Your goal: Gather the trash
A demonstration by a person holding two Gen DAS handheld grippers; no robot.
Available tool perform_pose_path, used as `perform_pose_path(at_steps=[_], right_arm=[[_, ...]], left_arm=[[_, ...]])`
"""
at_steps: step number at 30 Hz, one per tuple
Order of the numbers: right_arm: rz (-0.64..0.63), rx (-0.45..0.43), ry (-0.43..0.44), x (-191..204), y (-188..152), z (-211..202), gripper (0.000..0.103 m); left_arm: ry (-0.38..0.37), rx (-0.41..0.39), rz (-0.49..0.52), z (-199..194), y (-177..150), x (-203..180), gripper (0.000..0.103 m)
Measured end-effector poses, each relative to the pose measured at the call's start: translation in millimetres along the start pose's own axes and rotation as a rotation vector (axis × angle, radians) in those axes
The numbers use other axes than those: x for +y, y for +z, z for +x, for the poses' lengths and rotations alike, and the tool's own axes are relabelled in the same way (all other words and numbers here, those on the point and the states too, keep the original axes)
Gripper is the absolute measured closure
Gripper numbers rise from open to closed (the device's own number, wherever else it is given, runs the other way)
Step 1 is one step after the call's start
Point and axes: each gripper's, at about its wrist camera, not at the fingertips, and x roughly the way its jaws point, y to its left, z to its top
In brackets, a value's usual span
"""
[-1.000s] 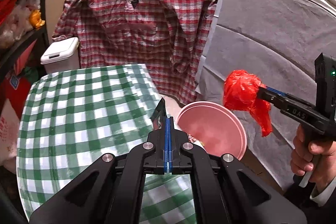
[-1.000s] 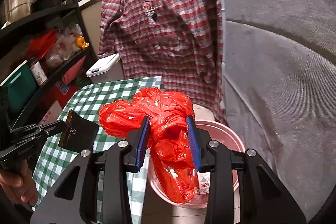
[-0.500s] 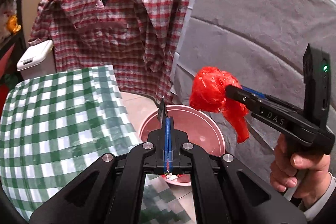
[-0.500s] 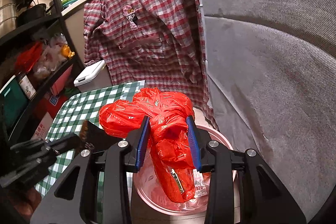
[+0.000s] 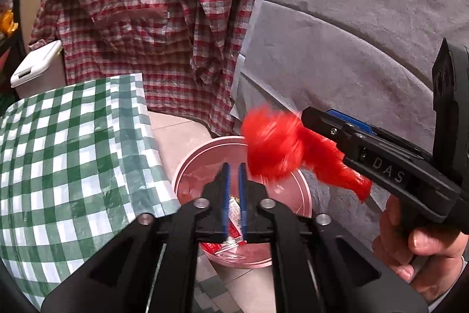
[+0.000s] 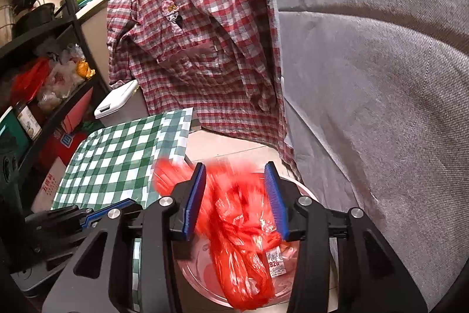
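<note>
A pink bin stands on the floor beside the table, with wrappers lying inside it. My left gripper hangs over the bin; its jaws are opening and nothing is between them. The blurred red plastic bag hangs over the bin's far rim at my right gripper. In the right wrist view my right gripper is opening, and the red bag sags loose between its blue pads into the bin. The left gripper shows at the lower left.
A table with a green checked cloth is left of the bin. A red plaid shirt hangs behind it, with a grey covered sofa on the right. A white lidded bin and a cluttered shelf stand at the left. A hand holds the right gripper.
My left gripper moved from the table edge to over the bin, let go of the dark wrapper and parted its jaws. The right jaws widened and the red bag blurs downward.
</note>
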Motion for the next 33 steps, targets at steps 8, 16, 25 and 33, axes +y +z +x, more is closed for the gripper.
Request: perform_pose_path(at_steps=[8, 16, 25, 33], right_arm=[[-0.03, -0.031, -0.023, 1, 0, -9, 0.06], [-0.128, -0.162, -0.082, 14, -7, -58, 0.044], [-0.154, -0.304, -0.115, 28, -35, -141, 0.03], [-0.136, -0.329, -0.121, 35, -78, -198, 0.01]], left_arm=[[0.021, -0.023, 0.015, -18, -1, 9, 0.096], [0.122, -0.094, 0.056, -66, -24, 19, 0.069], [0.177, -0.216, -0.034, -137, -51, 22, 0.048], [0.266, -0.334, -0.028, -195, -88, -4, 0.032]])
